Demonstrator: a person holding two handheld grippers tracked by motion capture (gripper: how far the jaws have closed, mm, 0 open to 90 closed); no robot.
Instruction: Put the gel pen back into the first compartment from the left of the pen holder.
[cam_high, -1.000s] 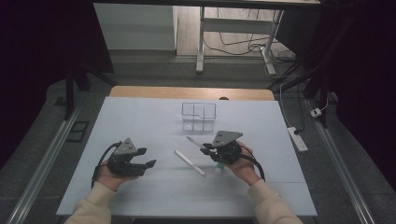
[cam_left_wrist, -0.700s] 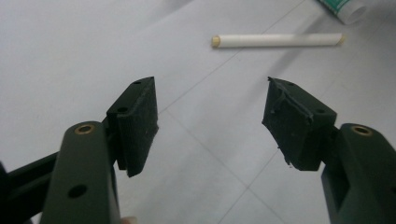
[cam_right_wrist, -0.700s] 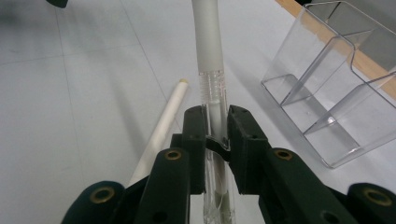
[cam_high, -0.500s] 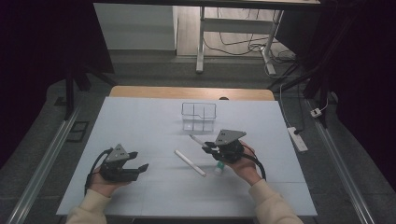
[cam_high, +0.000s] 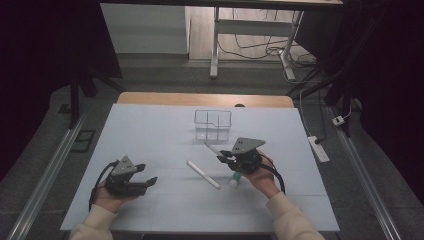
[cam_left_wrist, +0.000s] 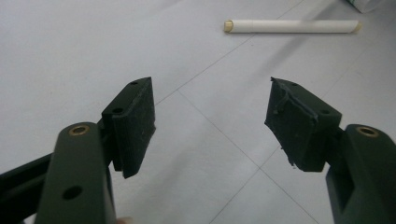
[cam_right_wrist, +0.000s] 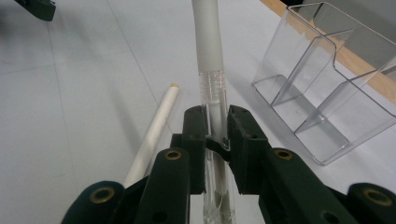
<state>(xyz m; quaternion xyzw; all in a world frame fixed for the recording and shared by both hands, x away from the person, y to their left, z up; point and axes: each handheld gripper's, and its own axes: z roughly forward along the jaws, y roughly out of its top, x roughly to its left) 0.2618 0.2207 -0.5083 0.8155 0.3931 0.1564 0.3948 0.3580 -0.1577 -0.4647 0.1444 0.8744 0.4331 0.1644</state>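
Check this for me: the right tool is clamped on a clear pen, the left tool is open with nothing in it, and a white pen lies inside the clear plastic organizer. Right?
Not quite. The white pen lies on the table, outside the clear plastic organizer; the high view shows it. The right tool does clamp the clear pen, and the left tool is open and empty.

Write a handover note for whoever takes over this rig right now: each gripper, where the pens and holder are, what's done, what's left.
Right gripper: shut on a clear-barrelled pen, held above the mat, tip end toward the holder.
Left gripper: open, nothing between the jaws, which have just been opening; it rests low on the mat at the near left.
White pen: lies loose on the mat between the two grippers.
Holder: clear, with compartments, upright at the far middle of the mat; looks empty.
Done: one pen picked up.
Left, probably: put the held pen in the holder, then pick up the white pen and do the same.
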